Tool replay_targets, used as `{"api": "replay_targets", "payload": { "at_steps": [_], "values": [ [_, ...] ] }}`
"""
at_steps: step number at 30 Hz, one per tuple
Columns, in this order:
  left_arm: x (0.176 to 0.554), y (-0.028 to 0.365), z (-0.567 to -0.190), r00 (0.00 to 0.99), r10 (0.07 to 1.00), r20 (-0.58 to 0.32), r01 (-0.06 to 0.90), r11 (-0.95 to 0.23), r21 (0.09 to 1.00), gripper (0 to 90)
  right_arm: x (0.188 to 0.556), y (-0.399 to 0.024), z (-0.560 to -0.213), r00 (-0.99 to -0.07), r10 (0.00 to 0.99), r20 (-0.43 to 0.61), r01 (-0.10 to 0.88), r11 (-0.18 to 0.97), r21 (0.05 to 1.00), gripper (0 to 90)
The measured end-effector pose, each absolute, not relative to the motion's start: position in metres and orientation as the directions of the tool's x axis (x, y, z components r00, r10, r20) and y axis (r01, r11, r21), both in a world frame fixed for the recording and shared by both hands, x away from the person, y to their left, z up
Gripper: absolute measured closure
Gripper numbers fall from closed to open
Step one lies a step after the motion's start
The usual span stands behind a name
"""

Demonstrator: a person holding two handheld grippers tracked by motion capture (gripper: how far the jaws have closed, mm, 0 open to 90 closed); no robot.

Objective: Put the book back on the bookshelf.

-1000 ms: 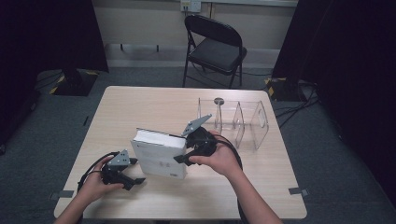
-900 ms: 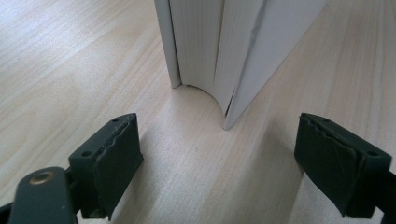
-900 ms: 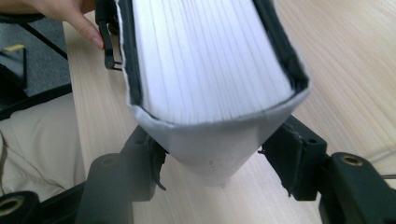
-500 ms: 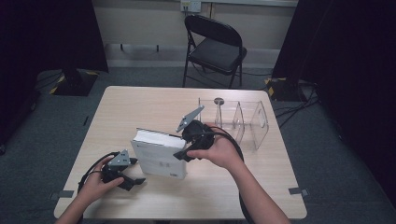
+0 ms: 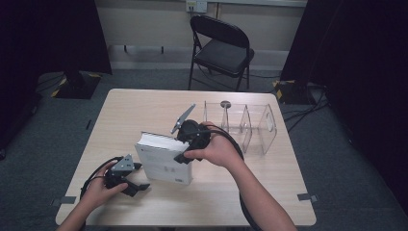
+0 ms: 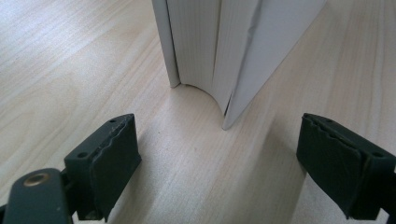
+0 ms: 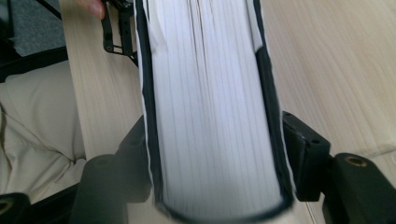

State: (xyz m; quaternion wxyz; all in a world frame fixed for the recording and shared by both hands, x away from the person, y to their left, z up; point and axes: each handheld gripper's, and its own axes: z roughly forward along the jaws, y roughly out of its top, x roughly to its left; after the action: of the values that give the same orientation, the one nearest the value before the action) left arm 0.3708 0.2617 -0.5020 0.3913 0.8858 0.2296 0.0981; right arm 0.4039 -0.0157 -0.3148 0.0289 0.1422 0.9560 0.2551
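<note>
My right gripper (image 5: 185, 155) is clamped across the book (image 5: 163, 161), jaws on both covers, and since a second ago it has tipped the book up off its flat side. Now the book stands on the table (image 5: 144, 106) at centre, page edges up. The clear rack (image 5: 250, 126) sits at about two o'clock from it, so I judge the book is headed for a slot. My left gripper (image 5: 134, 187), at eight o'clock, rests on the table with jaws wide and empty, facing the book.
</note>
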Motion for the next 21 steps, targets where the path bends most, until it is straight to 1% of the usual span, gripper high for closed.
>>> {"api": "replay_targets", "payload": {
  "at_steps": [3, 5, 6, 7, 9, 11, 13, 15, 18, 21],
  "values": [
    [0.371, 0.262, -0.502, 0.875, 0.483, -0.009, 0.332, -0.587, 0.738, 12.2, 0.408, -0.011, -0.317, -0.962, 0.269, 0.040, 0.254, 0.835, 0.488, 38.7],
    [0.371, 0.262, -0.502, 0.876, 0.483, -0.008, 0.331, -0.587, 0.738, 12.2, 0.411, -0.005, -0.320, -0.968, 0.245, 0.057, 0.242, 0.845, 0.477, 42.3],
    [0.371, 0.262, -0.502, 0.876, 0.483, -0.008, 0.331, -0.587, 0.738, 12.3, 0.411, -0.005, -0.320, -0.968, 0.245, 0.057, 0.242, 0.845, 0.477, 42.3],
    [0.371, 0.262, -0.502, 0.876, 0.483, -0.009, 0.331, -0.587, 0.738, 12.2, 0.412, -0.002, -0.322, -0.970, 0.232, 0.079, 0.242, 0.851, 0.466, 46.3],
    [0.371, 0.262, -0.502, 0.876, 0.483, -0.008, 0.331, -0.588, 0.738, 12.2, 0.413, 0.001, -0.323, -0.974, 0.214, 0.069, 0.221, 0.861, 0.458, 46.4],
    [0.371, 0.262, -0.502, 0.875, 0.483, -0.008, 0.331, -0.588, 0.738, 12.2, 0.414, 0.003, -0.322, -0.974, 0.216, 0.062, 0.221, 0.872, 0.436, 46.1],
    [0.371, 0.262, -0.502, 0.875, 0.484, -0.006, 0.330, -0.588, 0.738, 12.2, 0.414, 0.008, -0.322, -0.971, 0.228, 0.068, 0.236, 0.877, 0.418, 44.6],
    [0.371, 0.262, -0.502, 0.875, 0.483, -0.008, 0.331, -0.588, 0.738, 12.2, 0.414, 0.012, -0.323, -0.971, 0.233, 0.062, 0.238, 0.887, 0.396, 41.2],
    [0.371, 0.262, -0.502, 0.875, 0.483, -0.009, 0.332, -0.588, 0.738, 12.2, 0.413, 0.020, -0.326, -0.972, 0.231, 0.052, 0.234, 0.898, 0.372, 40.3],
    [0.371, 0.262, -0.502, 0.875, 0.484, -0.006, 0.331, -0.588, 0.738, 12.2, 0.412, 0.024, -0.328, -0.972, 0.231, 0.035, 0.226, 0.897, 0.379, 39.1]
  ]
}}
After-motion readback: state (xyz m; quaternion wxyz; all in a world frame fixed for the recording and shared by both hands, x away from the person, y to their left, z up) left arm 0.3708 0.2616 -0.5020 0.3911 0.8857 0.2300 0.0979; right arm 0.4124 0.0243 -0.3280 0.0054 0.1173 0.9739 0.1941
